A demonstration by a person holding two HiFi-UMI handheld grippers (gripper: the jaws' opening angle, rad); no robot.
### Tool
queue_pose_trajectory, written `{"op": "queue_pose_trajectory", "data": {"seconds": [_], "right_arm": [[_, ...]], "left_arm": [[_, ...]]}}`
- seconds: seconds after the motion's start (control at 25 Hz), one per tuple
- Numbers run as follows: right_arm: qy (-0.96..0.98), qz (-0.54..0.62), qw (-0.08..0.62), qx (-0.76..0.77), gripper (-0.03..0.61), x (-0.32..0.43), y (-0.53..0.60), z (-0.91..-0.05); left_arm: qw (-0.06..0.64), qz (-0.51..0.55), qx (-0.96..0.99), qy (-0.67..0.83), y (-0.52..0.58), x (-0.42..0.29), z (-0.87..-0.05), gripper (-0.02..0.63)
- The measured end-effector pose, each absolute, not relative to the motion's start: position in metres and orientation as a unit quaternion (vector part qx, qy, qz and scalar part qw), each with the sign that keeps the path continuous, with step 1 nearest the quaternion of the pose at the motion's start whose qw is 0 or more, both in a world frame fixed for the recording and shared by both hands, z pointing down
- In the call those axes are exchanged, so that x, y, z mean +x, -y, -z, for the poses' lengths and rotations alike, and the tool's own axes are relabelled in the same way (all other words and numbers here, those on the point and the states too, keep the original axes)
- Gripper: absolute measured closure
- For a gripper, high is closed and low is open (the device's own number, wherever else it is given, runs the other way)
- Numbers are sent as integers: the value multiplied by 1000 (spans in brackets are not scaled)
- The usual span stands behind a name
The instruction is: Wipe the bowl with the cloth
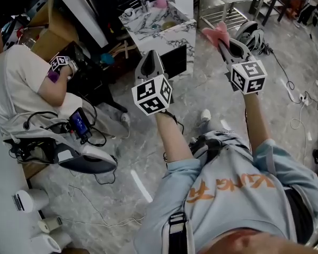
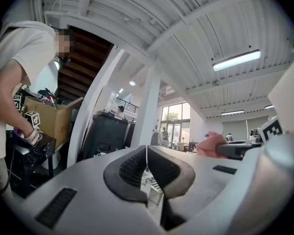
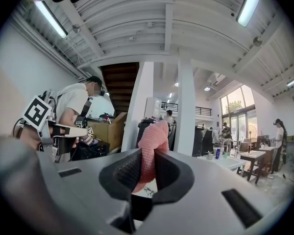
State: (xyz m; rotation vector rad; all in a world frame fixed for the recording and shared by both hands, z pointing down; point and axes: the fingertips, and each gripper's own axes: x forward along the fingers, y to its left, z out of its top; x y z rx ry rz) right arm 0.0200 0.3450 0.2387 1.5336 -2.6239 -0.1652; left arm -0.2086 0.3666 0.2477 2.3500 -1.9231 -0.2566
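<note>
- Count: two hand-held grippers, the left gripper (image 1: 150, 57) and the right gripper (image 1: 223, 42); one cloth; one person (image 1: 21, 78).
- Left gripper: grey jaws fully together, ribbed dark pads meeting, nothing between. It is held level on the near side of the marble-topped counter (image 1: 172, 36).
- Right gripper: jaws clamped on the pink cloth (image 1: 215, 33), a soft, knit-textured, bunched piece poking past the tips, in the air right of the counter.
- Person bent over, left of the counter.

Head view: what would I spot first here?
The pink cloth stands out at the top right, pinched in the right gripper. In the middle, the left gripper is shut with nothing in it. Another person works at the far left.
</note>
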Motion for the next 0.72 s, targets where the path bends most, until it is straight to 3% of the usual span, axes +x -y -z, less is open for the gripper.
{"op": "queue_pose_trajectory", "data": {"seconds": [0.32, 0.56, 0.72], "right_arm": [[863, 22, -20, 504, 529, 29, -268, -221], [892, -2, -48, 450, 529, -13, -202, -225], [897, -21, -32, 439, 529, -26, -155, -253]], "left_arm": [[-14, 90, 756, 648, -331, -224, -211, 586], [-15, 52, 732, 679, -289, -245, -219, 586], [9, 43, 717, 696, -245, -261, -245, 586]]}}
